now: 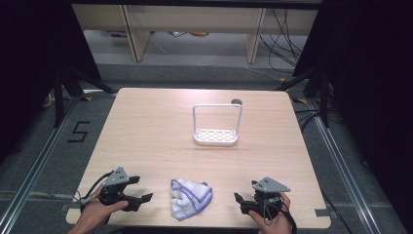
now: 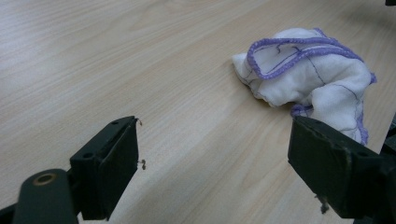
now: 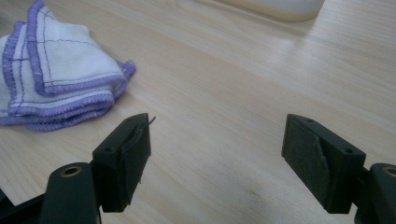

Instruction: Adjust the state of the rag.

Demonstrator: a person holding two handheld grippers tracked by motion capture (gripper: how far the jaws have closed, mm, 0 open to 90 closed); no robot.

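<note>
A crumpled white cloth with purple stitched edging (image 1: 190, 197) lies near the table's front edge, between the two hands. My left gripper (image 1: 140, 190) rests to its left, jaws wide open and empty, pointing toward the cloth (image 2: 308, 79), which sits a short way ahead and to the right. My right gripper (image 1: 238, 201) sits to the cloth's right, also open with nothing between its jaws; the cloth (image 3: 56, 74) lies ahead to the left in the right gripper view. A white wire-frame rack (image 1: 216, 124) on a perforated base stands at the table's centre back.
The light wooden table (image 1: 146, 131) has a small round hole (image 1: 236, 102) near its back edge. Black curtains flank both sides. Cables and wooden furniture legs lie on the floor beyond the table. The rack's white base (image 3: 280, 7) edges the right gripper view.
</note>
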